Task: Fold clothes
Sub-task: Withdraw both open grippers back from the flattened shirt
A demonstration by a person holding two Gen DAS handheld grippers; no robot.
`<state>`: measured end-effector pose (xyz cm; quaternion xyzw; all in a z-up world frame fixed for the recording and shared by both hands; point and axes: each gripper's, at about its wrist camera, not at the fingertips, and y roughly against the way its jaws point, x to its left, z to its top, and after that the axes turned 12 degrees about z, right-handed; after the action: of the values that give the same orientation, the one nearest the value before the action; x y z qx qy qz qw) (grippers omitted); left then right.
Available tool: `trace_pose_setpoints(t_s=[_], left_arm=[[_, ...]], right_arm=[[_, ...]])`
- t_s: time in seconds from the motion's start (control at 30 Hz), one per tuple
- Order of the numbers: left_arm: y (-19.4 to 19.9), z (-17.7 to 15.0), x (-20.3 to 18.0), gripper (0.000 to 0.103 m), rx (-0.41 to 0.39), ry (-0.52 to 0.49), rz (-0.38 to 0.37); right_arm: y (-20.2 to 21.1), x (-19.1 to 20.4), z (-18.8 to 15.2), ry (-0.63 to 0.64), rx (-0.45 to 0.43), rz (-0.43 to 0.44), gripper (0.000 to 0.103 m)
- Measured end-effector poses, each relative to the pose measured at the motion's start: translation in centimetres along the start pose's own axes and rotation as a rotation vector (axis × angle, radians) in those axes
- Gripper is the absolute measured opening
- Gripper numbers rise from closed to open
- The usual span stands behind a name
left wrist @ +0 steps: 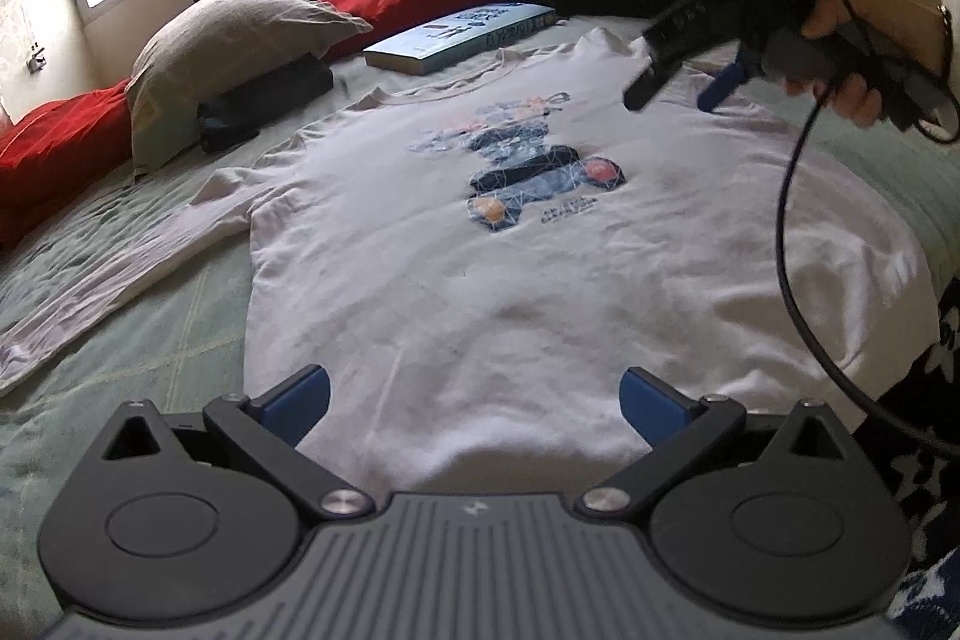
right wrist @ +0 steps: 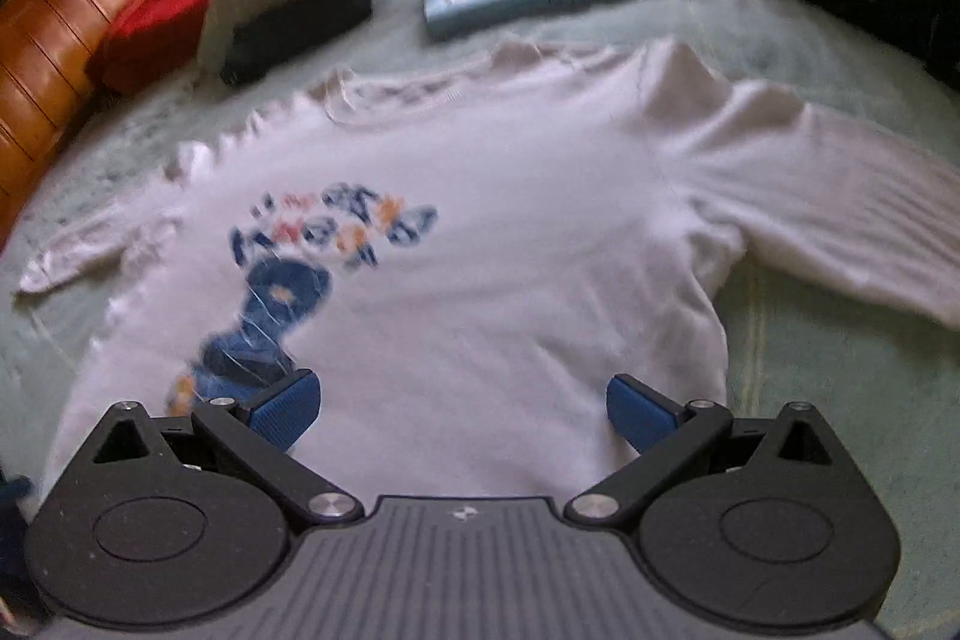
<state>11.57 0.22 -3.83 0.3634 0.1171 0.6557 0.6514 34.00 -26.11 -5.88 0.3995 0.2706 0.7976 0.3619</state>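
The white shirt (left wrist: pixel 480 250) is lying flat on the green bed cover (left wrist: pixel 150 340) — its neck is pointing to 12 o'clock, its blue picture facing up. The left gripper (left wrist: pixel 474 400) and right gripper (right wrist: pixel 461 403) are both hanging over it with fingers wide — holding nothing.

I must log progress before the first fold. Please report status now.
Left gripper open, right gripper open, both empty. Shirt flat on bed, print up, unfolded. Book lies past the collar, apart from it.
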Motion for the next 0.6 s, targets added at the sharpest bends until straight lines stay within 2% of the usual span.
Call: trace_pose_setpoints(t_s=[0.27, 0.47, 0.6], left_arm=[[0.4, -0.1, 0.0, 0.102, 0.0, 0.0, 0.005], [-0.2, -0.3, 0.3, 0.102, 0.008, 0.021, -0.014], [-1.2, -0.9, 0.4, 0.102, 0.046, 0.042, -0.027]], right_arm=[[2.2, 1.4, -2.0, 0.035, -0.001, -0.061, 0.103], [3.9, 4.8, -4.9, 0.099, -0.011, -0.035, 0.103], [4.3, 6.8, -7.5, 0.139, -0.012, -0.035, 0.103]])
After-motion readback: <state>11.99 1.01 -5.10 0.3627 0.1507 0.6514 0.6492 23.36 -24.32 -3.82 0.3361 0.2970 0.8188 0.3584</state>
